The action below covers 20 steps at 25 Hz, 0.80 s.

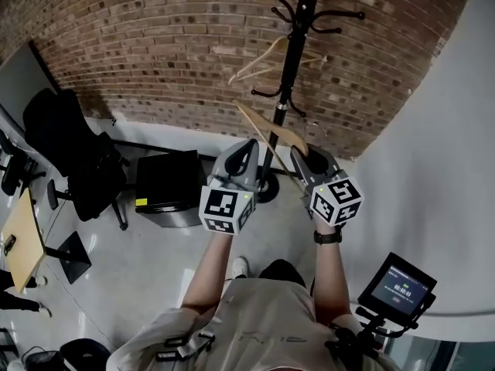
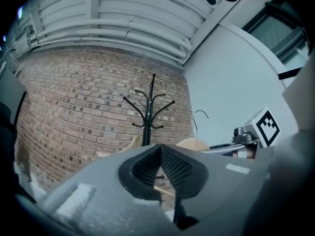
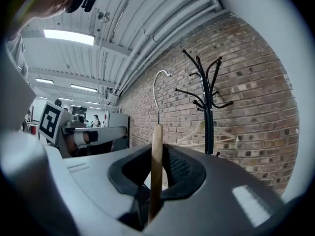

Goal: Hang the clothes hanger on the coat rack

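Note:
A black coat rack [image 1: 291, 60] stands against the brick wall, also in the left gripper view [image 2: 149, 113] and the right gripper view [image 3: 208, 113]. A pale wooden hanger [image 1: 267, 59] hangs on one of its arms. My right gripper [image 1: 308, 158] is shut on a second wooden hanger [image 1: 267, 128], whose bar stands upright between the jaws [image 3: 156, 173] with its metal hook [image 3: 158, 90] pointing up. The left gripper [image 1: 246, 157] is level beside it, shut with nothing in it [image 2: 160, 154]. Both grippers are short of the rack.
A black office chair [image 1: 73, 161] and a black cabinet [image 1: 166, 184] stand on the left by the wall. A wooden desk [image 1: 19, 238] is at the far left. A curved white wall [image 1: 433, 130] rises on the right, with a small screen [image 1: 398, 288] below it.

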Each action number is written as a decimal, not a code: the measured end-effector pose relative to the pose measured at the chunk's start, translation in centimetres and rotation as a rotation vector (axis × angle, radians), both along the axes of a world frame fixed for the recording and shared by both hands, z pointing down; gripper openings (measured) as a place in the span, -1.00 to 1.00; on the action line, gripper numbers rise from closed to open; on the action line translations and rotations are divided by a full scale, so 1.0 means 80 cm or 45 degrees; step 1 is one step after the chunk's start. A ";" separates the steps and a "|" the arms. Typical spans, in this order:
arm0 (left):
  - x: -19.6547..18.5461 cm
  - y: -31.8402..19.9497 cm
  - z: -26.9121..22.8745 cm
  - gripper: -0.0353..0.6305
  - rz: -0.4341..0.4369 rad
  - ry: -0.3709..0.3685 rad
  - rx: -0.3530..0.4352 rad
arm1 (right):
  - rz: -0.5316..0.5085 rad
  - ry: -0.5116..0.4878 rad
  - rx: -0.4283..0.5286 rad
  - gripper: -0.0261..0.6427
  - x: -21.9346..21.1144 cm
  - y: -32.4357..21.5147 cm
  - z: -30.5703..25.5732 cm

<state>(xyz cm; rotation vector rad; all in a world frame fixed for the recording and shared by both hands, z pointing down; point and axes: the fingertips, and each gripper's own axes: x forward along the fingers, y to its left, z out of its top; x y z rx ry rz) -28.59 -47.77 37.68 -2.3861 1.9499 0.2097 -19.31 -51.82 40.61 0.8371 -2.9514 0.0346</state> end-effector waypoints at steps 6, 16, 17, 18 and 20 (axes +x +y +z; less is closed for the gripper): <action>-0.030 -0.073 -0.012 -0.89 0.020 0.014 0.016 | -0.181 0.096 0.005 -0.75 -0.054 -0.099 -0.033; -0.082 -0.154 -0.022 -0.89 -0.061 0.009 0.004 | -0.482 0.228 -0.127 -0.75 -0.123 -0.233 -0.083; -0.085 -0.160 -0.023 -0.89 -0.068 0.015 0.005 | -0.514 0.233 -0.153 -0.75 -0.128 -0.238 -0.083; -0.088 -0.168 -0.024 -0.89 -0.074 0.023 0.006 | -0.531 0.238 -0.162 -0.75 -0.131 -0.245 -0.083; -0.092 -0.185 -0.019 -0.89 -0.082 0.031 0.000 | -0.532 0.257 -0.159 -0.75 -0.136 -0.264 -0.079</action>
